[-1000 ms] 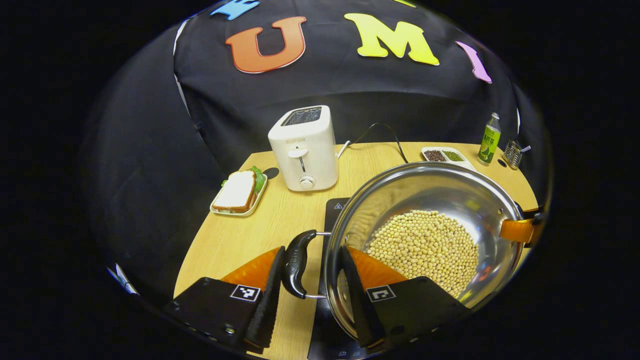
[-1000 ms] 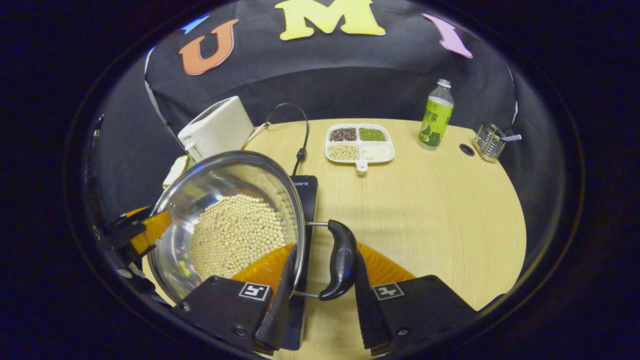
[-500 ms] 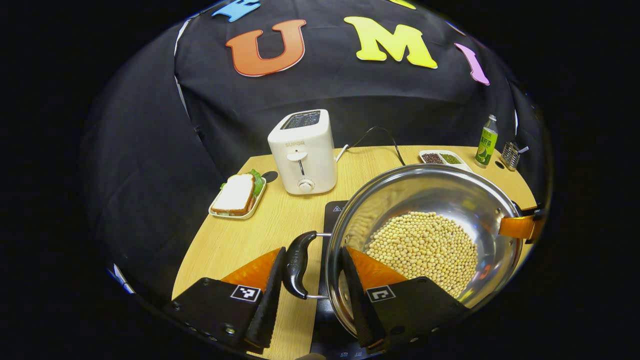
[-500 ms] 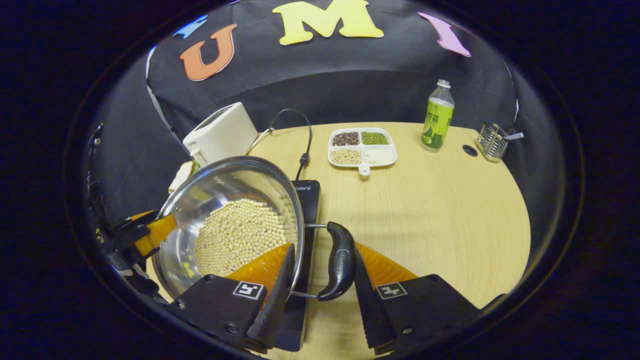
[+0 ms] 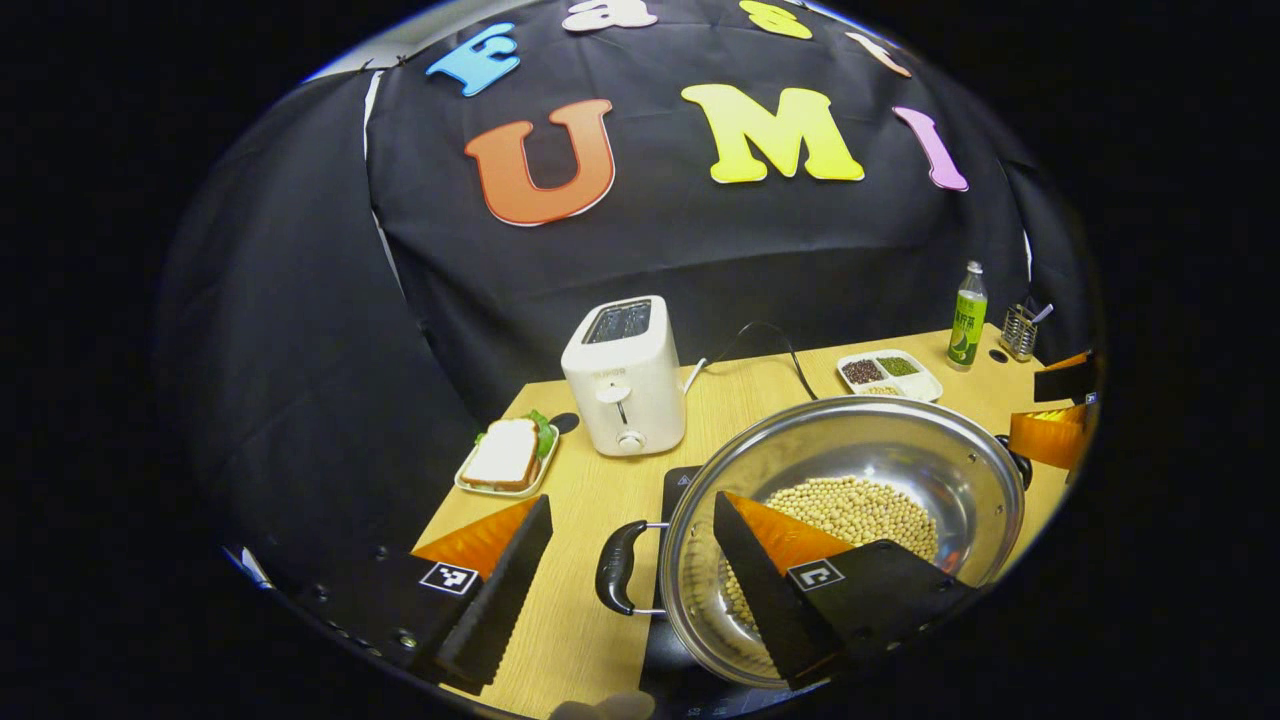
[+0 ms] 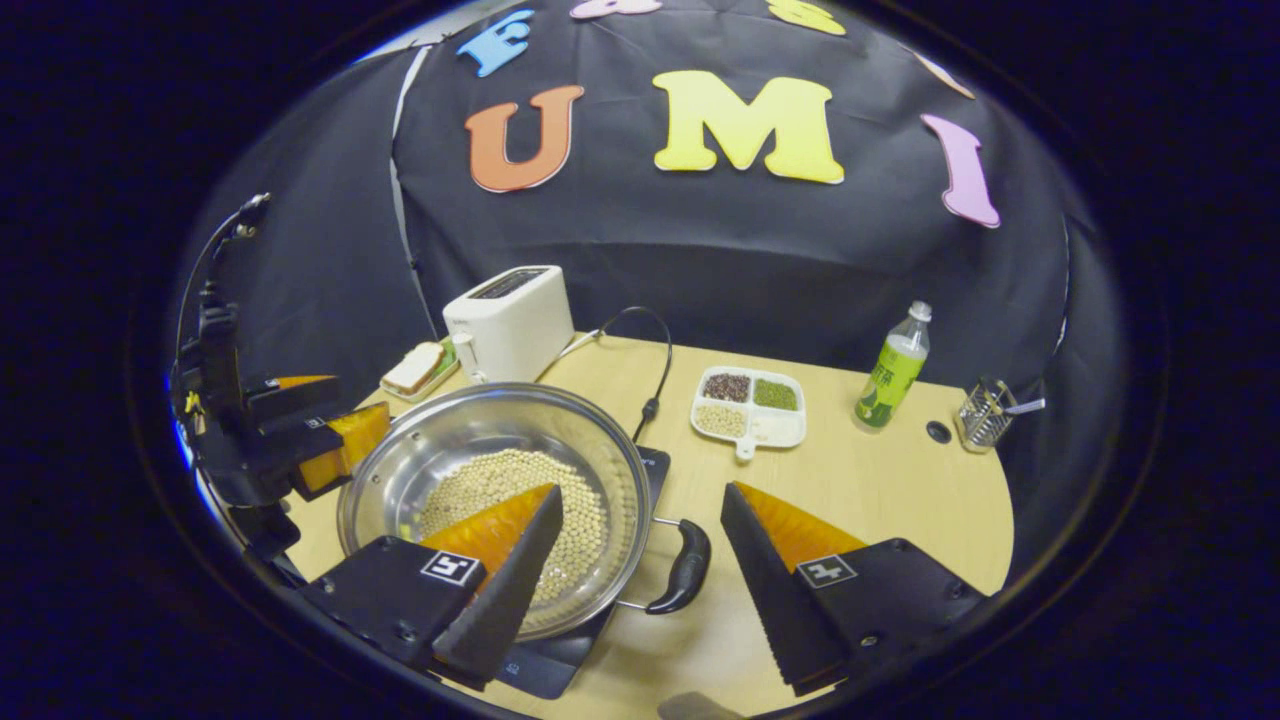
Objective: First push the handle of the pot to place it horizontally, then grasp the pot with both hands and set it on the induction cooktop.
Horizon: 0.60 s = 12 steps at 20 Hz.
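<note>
The stainless steel pot [image 6: 495, 500], holding a layer of soybeans [image 6: 500, 480], is sitting on the black induction cooktop [image 6: 652, 466], whose corners are peeking out from under it. In the right gripper view the pot's black side handle [image 6: 685, 566] is lying level, sticking out over the wooden table [image 6: 880, 480].

The right gripper [image 6: 625, 585] is hanging above that handle with its fingers spread wide, touching nothing. The left gripper [image 5: 625, 565] is likewise gaping open above the opposite handle [image 5: 615, 567], one finger over the beans, the other over the table.

Judging by this, the placing looks done and both grippers are free of the pot. The risk now is in pulling away: a low finger could be catching a handle or the rim, dragging the pot off-centre on the smooth cooktop or tipping beans out.

Farther back a white toaster [image 5: 625, 375] is standing beside a sandwich plate [image 5: 505, 457], with a divided dish of beans [image 6: 750, 405], a green bottle [image 6: 892, 368] and a wire holder [image 6: 985, 415] along the far edge.
</note>
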### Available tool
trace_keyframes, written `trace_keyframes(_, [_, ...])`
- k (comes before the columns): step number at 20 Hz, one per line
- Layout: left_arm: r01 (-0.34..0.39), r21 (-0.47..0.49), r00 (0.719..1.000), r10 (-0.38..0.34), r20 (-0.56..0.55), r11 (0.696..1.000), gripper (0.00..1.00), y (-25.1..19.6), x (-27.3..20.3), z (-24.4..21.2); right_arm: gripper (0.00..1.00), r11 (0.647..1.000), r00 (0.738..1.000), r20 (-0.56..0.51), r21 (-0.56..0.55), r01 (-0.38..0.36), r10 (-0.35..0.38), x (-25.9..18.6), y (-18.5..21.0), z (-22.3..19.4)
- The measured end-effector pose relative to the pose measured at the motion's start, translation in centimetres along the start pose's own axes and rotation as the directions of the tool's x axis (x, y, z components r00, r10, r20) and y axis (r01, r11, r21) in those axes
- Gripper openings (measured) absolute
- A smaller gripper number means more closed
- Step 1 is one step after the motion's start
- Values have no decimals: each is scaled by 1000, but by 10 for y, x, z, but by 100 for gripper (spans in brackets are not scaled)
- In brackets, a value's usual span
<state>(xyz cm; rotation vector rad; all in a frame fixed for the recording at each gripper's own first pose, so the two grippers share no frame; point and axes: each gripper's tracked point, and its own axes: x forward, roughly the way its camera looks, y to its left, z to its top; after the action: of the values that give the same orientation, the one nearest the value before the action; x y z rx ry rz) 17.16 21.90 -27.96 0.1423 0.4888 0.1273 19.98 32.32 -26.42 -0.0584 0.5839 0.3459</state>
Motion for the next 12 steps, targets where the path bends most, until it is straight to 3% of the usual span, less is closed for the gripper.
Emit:
trace_keyframes(6, [28, -42, 996, -24, 91, 999, 96, -25, -43, 33, 100, 1000, 998, 55, -24, -6, 7, -28, -6, 17])
trace_keyframes(12, [53, -53, 978, -42, 204, 997, 96, -52, -102, 85, 100, 1000, 992, 121, -23, -16, 18, -83, -18, 39])
